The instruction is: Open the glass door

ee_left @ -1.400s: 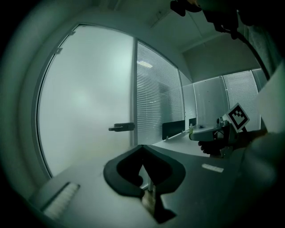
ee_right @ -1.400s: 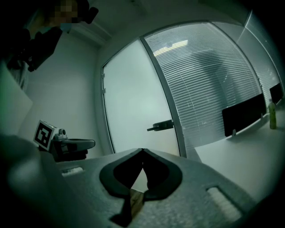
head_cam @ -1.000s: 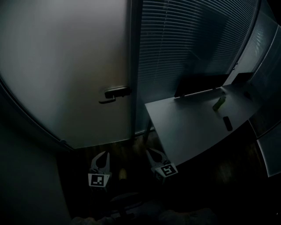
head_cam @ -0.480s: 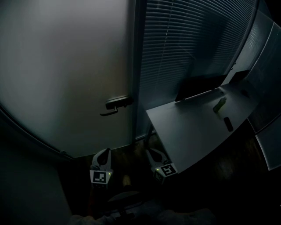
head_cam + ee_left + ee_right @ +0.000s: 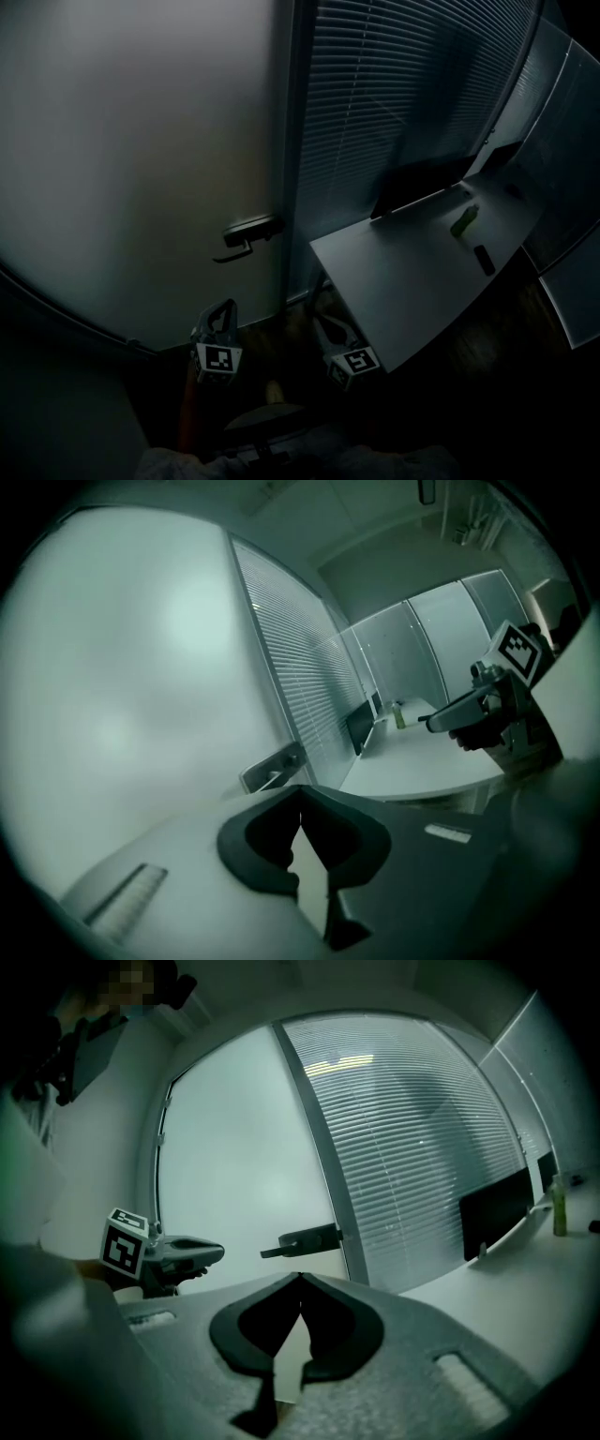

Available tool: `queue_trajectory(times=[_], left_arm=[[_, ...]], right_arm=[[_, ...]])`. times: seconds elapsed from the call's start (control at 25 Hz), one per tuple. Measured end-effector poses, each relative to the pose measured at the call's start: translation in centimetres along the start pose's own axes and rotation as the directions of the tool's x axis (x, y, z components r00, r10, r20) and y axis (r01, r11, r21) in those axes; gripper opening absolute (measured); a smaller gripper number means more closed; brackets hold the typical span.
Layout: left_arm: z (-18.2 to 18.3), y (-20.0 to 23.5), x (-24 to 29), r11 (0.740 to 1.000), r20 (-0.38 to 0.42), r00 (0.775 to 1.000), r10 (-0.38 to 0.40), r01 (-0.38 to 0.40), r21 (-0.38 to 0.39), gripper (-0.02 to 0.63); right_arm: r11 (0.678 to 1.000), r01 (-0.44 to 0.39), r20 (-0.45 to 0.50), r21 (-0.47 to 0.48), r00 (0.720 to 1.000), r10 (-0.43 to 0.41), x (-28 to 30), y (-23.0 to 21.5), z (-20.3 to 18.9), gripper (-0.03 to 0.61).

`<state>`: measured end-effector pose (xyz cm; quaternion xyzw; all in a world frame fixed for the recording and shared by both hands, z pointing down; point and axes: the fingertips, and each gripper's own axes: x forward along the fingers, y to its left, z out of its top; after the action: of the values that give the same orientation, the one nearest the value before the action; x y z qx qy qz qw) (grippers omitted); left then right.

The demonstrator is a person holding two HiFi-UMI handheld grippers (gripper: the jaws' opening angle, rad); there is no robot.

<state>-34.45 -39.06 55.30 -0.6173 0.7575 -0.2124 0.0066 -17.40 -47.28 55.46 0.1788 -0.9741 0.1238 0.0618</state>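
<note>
Both tools have crept nearer the shut glass door (image 5: 141, 169) in the head view, left tool (image 5: 221, 314) and right tool (image 5: 326, 326) below its handle (image 5: 246, 232), the left gripper view showing closed, empty jaws, the right gripper view likewise, handle ungrasped

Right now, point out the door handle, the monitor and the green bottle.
door handle (image 5: 248, 228): head view, on the lever's base.
monitor (image 5: 417, 186): head view, centre of the dark screen.
green bottle (image 5: 464, 221): head view, on its body.
</note>
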Motion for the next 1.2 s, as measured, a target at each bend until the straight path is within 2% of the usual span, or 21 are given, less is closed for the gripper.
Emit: queue_trajectory(times=[0.32,0.48,0.68,0.92,1.2], left_arm=[[-0.5,2.5,4.5,0.986,-0.012,1.0,-0.027,0.029,0.165,0.04],[0.2,3.6,5.7,0.954,-0.05,0.998,-0.036,0.049,0.297,0.064],[-0.7,4.3,8.1,0.911,-0.104,0.994,-0.04,0.079,0.404,0.116],[-1.4,4.8,10.0,0.87,-0.167,0.985,-0.038,0.115,0.479,0.158],[-2.3,5.3,12.3,0.823,-0.218,0.975,-0.031,0.149,0.548,0.17]], right_arm=[[0.999,0.052,-0.018,0.01,0.998,-0.052,0.8,-1.0,-1.1,0.002],[0.997,0.071,-0.04,0.021,0.997,-0.07,0.7,-1.3,-1.8,0.002],[0.995,0.098,-0.047,0.032,0.994,-0.096,1.2,-2.6,-3.1,0.002],[0.992,0.118,-0.037,0.043,0.992,-0.117,1.4,-3.2,-3.1,0.002],[0.985,0.159,-0.058,0.069,0.986,-0.155,1.4,-3.8,-3.0,0.002]])
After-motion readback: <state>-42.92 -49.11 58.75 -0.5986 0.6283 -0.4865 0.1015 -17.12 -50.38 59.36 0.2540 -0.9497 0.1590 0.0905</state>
